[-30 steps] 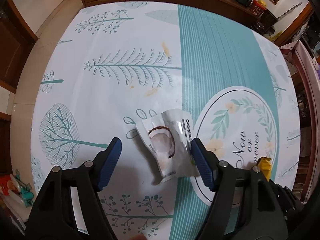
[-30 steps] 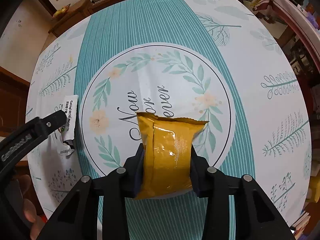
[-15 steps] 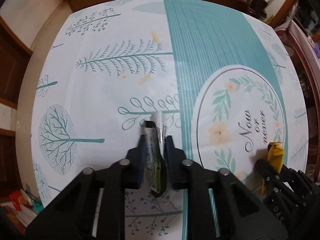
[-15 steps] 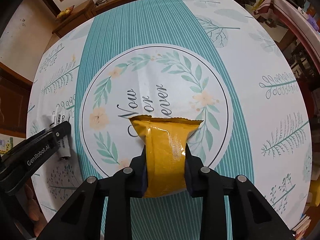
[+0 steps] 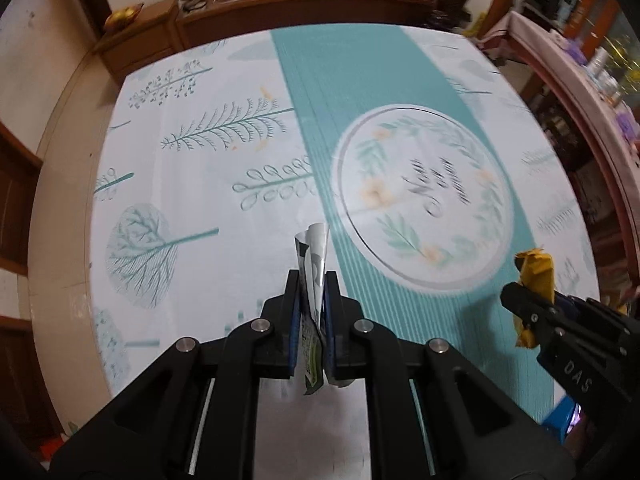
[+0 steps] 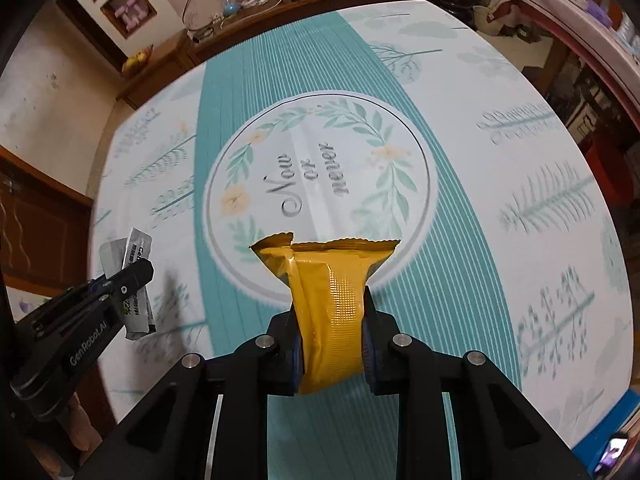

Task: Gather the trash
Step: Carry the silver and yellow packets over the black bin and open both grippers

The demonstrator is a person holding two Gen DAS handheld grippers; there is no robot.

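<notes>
left gripper (image 5: 311, 292) clamps a crumpled silver foil sachet (image 5: 314, 258), lifted left of the round "now or never" wreath print (image 6: 320, 196). right gripper (image 6: 330, 320) pinches a yellow foil snack packet (image 6: 326, 280) before that print. only the right view shows the sachet's printed side (image 6: 134, 276).

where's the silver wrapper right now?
The silver wrapper is pinched upright in the left gripper, held above the tablecloth left of its round wreath print. The right wrist view shows it at the far left.

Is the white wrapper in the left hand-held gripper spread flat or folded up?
Folded: the white wrapper is pinched narrow between the shut fingers of the left hand-held gripper, edge-on, off the tablecloth.
</notes>
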